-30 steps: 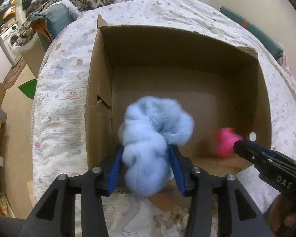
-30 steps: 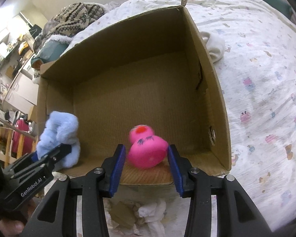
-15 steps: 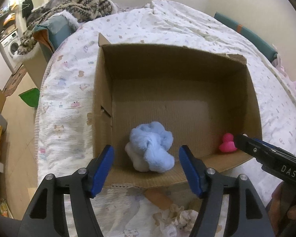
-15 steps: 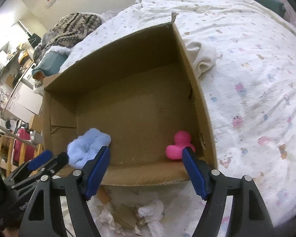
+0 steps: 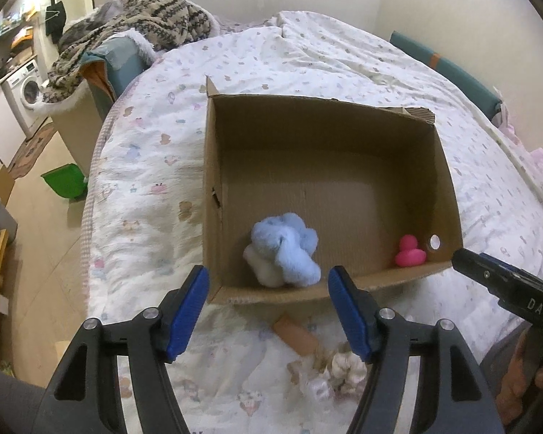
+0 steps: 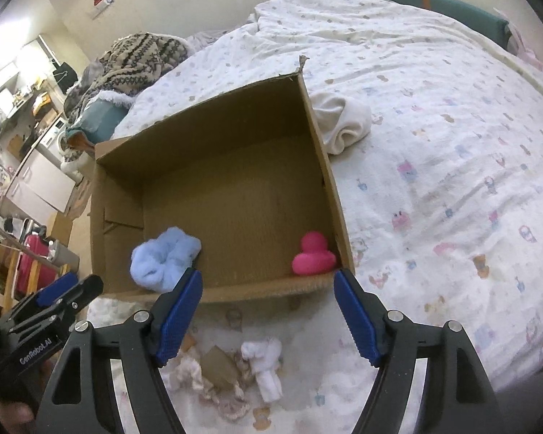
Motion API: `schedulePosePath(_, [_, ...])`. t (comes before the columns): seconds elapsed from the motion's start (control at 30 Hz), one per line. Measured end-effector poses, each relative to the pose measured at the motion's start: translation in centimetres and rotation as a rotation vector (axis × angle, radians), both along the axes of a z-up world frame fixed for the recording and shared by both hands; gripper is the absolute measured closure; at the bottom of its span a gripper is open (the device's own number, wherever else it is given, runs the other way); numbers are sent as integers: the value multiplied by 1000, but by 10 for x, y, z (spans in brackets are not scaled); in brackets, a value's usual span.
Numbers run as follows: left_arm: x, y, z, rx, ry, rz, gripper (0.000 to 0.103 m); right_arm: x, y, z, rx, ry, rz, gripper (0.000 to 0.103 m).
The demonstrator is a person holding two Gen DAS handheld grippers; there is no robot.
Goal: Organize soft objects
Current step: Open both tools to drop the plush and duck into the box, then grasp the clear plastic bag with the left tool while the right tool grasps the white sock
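Note:
An open cardboard box point(image 5: 213, 188) point(image 6: 336, 195) lies on the bed. A fluffy light-blue soft toy point(image 5: 284, 255) point(image 6: 164, 258) lies in its near left corner. A pink duck toy point(image 5: 409, 255) point(image 6: 313, 255) sits in its near right corner. My left gripper point(image 5: 268, 311) is open and empty, above the bed just in front of the box. My right gripper point(image 6: 268, 313) is open and empty, also in front of the box. Small soft items point(image 6: 262, 365) point(image 5: 329, 365) lie on the bed below the grippers.
A cream cloth bundle point(image 6: 338, 119) lies on the bed right of the box. A knitted blanket point(image 5: 134, 18) is piled at the bed's far left. The bed's left edge drops to the floor, where a green bin point(image 5: 63, 181) stands.
Both grippers have opened and let go of their toys, which now lie in the box. Both grippers have pulled back and up from the box.

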State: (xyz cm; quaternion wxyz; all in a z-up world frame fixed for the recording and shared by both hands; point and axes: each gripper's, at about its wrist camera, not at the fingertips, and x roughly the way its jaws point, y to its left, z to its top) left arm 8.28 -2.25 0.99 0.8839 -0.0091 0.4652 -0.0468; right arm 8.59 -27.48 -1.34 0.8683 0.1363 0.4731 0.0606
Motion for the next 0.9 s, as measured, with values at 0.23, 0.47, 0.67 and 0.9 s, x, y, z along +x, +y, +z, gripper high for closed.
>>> schedulePosePath(0.23, [-20,15,0,-15,20,39,38,-25,-1,2,13,8,11,24])
schedulePosePath(0.47, [-33,30,-11,-62,82,91,38,-39,-1,-10,66,64,-6,23])
schedulePosePath(0.67, [-35,18,-44,-121,229,45,38,-34,6,-24,56,117,1,23])
schedulePosePath(0.9, [-38,-17,-76,-114,338,-62,41,-25,7,-35,57,151,-10,23])
